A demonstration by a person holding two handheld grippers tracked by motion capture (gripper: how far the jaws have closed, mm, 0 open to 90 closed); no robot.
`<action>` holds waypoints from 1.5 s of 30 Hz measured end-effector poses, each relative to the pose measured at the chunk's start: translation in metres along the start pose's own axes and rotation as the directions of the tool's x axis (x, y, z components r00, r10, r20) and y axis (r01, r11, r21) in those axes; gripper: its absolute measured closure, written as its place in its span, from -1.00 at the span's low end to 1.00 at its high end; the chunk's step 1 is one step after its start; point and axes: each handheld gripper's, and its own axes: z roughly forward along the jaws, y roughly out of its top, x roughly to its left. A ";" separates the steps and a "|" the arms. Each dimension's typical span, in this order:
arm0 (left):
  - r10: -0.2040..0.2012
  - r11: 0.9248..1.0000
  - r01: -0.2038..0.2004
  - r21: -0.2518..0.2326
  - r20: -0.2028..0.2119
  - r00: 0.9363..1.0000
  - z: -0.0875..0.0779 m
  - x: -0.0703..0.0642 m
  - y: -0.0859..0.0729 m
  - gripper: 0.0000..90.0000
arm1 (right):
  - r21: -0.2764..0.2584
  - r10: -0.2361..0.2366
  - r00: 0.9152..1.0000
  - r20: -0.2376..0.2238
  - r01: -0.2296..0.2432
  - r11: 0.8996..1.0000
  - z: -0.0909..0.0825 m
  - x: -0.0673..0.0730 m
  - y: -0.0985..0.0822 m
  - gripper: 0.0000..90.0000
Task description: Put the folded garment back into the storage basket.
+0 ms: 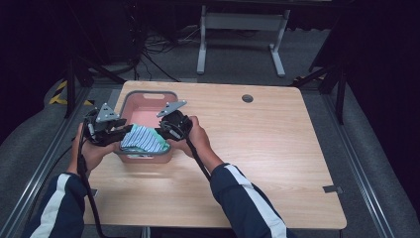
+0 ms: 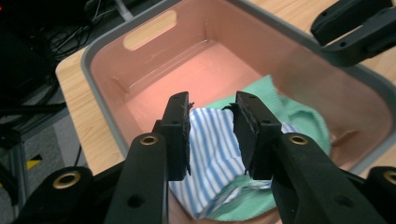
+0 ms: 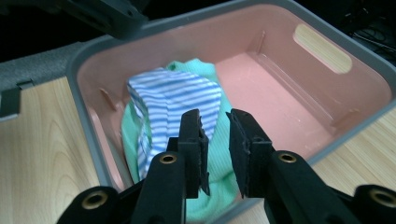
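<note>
Hovering over the near end of a pink bin (image 1: 146,109) with a grey rim, the two hand-held grippers face each other across a small heap of cloth. The bin stands on the left half of a light wooden bench (image 1: 257,148), its long side running away from the person.

The left hand-held gripper (image 1: 120,133) sits at the bin's near left corner. In the left gripper view its jaws stand a little apart, and the blue-and-white striped cloth (image 2: 212,154) lies below and behind them; the pads are not pressing on it, so it is released.

The right hand-held gripper (image 1: 161,133) sits at the bin's near right side. In the right gripper view (image 3: 214,144) its jaws also stand a little apart with a clear gap between them, and nothing is pinched, so it too is released.

The striped cloth lies on top of a green cloth (image 3: 219,182), both inside the bin against its near wall. The green cloth spreads out beneath and shows around the striped one. The far part of the bin floor is bare pink, and a slot handle (image 2: 149,30) is cut in the far wall.
</note>
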 end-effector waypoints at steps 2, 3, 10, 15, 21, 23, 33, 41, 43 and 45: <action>0.005 1.000 -0.005 -0.013 0.005 1.000 -0.001 -0.003 0.002 0.50 | 0.021 -0.020 1.000 0.015 0.020 1.000 -0.003 -0.001 -0.003 0.66; -0.001 1.000 0.001 -0.018 0.008 1.000 -0.002 -0.004 0.002 0.49 | 0.021 -0.026 0.999 0.018 0.026 0.999 -0.004 -0.002 -0.004 0.65; -0.005 0.999 0.006 -0.050 0.016 1.000 -0.003 -0.019 0.008 0.32 | 0.004 -0.026 0.999 0.034 0.026 1.000 -0.023 -0.008 -0.010 0.56; 0.021 0.998 -0.019 -0.065 0.028 0.999 -0.005 -0.030 0.013 0.26 | -0.005 -0.022 0.999 0.044 0.023 1.000 -0.034 -0.012 -0.012 0.48; 0.052 0.994 -0.048 -0.094 0.035 0.998 -0.008 -0.045 0.021 0.12 | -0.010 -0.029 0.997 0.073 0.030 1.000 -0.050 -0.015 -0.019 0.31; 0.051 0.994 -0.046 -0.104 0.043 0.998 -0.009 -0.050 0.022 0.08 | -0.002 -0.039 0.995 0.091 0.040 0.999 -0.055 -0.016 -0.021 0.24; 0.061 0.990 -0.053 -0.133 0.062 0.996 -0.010 -0.069 0.027 -0.21 | 0.018 -0.062 0.981 0.184 0.060 0.998 -0.082 -0.026 -0.034 -0.04; 0.077 0.988 -0.065 -0.137 0.088 0.993 -0.005 -0.081 0.024 -0.37 | 0.042 -0.056 0.971 0.234 0.047 0.998 -0.096 -0.036 -0.048 -0.20; 0.081 0.989 -0.068 -0.134 0.094 0.992 -0.003 -0.084 0.023 -0.40 | 0.047 -0.048 0.967 0.251 0.037 0.998 -0.098 -0.037 -0.053 -0.20; 0.093 0.988 -0.079 -0.130 0.104 0.990 -0.001 -0.089 0.021 -0.43 | 0.051 -0.043 0.965 0.258 0.031 0.998 -0.101 -0.039 -0.056 -0.22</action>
